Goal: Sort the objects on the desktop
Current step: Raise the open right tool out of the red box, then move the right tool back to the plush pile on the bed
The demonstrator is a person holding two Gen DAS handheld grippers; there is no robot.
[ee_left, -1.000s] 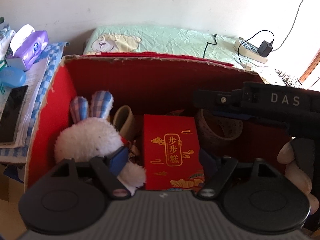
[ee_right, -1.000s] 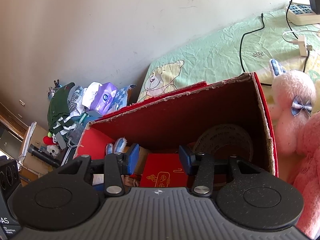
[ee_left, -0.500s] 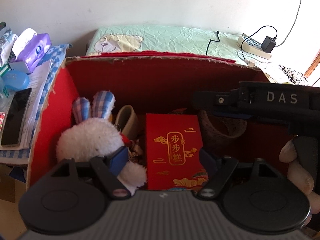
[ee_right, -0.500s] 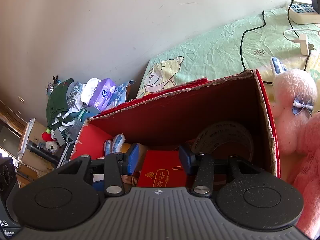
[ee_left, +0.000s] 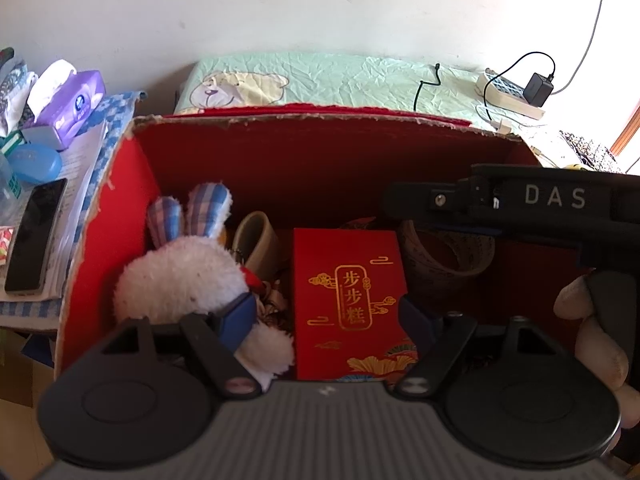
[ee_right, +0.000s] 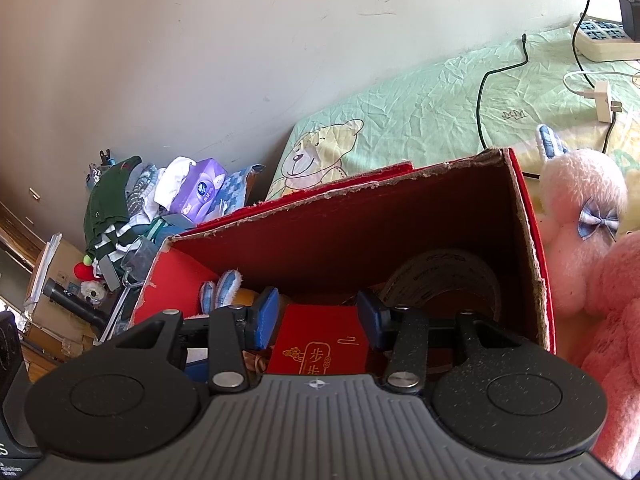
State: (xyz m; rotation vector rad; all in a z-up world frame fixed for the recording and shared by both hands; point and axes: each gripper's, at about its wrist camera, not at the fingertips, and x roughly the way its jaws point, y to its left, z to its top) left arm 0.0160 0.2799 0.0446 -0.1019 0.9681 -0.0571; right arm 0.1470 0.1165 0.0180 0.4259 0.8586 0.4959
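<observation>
A red cardboard box stands open below both grippers. Inside it lie a white plush rabbit with checked ears, a red packet with gold characters, a beige tape roll and a larger patterned tape roll. My left gripper hangs open above the packet, one blue pad beside the rabbit, nothing gripped. My right gripper is open too, over the box's right half above the packet. In the left wrist view it reaches in from the right, held by a hand.
Left of the box, a stack of papers holds a black phone, a blue case and a purple tissue pack. Behind is a green bear-print sheet with a power strip. Pink plush toys crowd the box's right side.
Both views have shifted only slightly; the box sits a little further right in the left wrist view. Both grippers stay open and the box contents have not moved.
</observation>
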